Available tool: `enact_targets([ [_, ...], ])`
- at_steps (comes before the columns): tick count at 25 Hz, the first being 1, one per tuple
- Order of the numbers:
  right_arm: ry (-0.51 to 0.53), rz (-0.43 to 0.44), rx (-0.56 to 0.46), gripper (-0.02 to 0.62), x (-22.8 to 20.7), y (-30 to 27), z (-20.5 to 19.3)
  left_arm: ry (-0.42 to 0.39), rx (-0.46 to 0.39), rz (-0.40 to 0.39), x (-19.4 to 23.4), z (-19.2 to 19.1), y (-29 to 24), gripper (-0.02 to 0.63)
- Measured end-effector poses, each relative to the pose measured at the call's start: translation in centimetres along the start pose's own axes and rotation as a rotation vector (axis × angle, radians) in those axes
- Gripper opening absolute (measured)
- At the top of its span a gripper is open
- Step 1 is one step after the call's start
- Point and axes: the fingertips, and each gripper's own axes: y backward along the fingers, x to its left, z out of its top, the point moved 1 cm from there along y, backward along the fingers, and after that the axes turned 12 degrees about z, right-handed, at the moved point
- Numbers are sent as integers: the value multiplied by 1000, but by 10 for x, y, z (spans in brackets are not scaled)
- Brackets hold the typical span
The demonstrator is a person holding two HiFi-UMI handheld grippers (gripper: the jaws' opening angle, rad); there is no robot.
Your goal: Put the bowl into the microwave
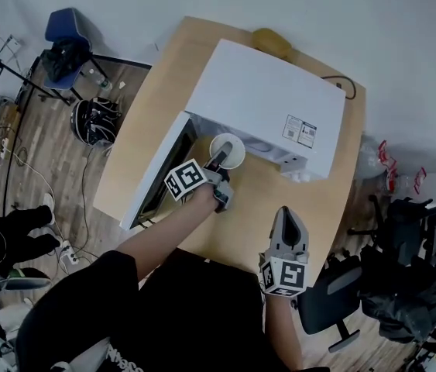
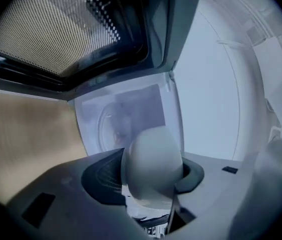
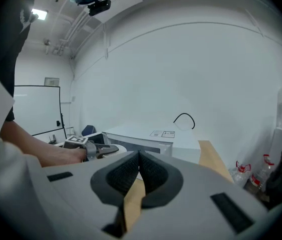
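A white bowl hangs at the mouth of the white microwave, whose door stands swung open to the left. My left gripper is shut on the bowl's near rim. In the left gripper view the bowl fills the space between the jaws of the left gripper, with the microwave cavity and its round turntable just beyond and the mesh door above left. My right gripper hovers over the table's front edge, shut and empty; in its own view the right gripper has its pads touching.
The microwave stands on a wooden table. A yellow object and a black cable lie behind it. A blue chair stands far left, a black office chair near right, bottles to the right.
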Motion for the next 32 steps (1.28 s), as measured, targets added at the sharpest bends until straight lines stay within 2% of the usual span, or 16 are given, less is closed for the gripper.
enact_targets([
  [4, 3, 28, 26, 60, -7, -14, -6, 36, 22, 7, 13, -4, -36, 199],
  [7, -1, 40, 42, 60, -12, -21, -10, 25, 26, 23, 18, -4, -55, 199],
  [12, -4, 60, 70, 60, -19, -28, -19, -84, 58, 87, 27, -7, -85, 199],
  [18, -10, 60, 104, 60, -29, -29, -32, -149, 51, 107, 26, 0, -109, 199],
  [22, -6, 64, 119, 60, -29, -27, -36, -266, 66, 137, 23, -2, -119, 199],
  [27, -27, 67, 123, 60, -29, -28, -40, -301, 47, 186, 32, 3, -128, 200],
  [32, -30, 64, 124, 60, -32, -27, -43, -376, 48, 221, 37, 5, -132, 201],
])
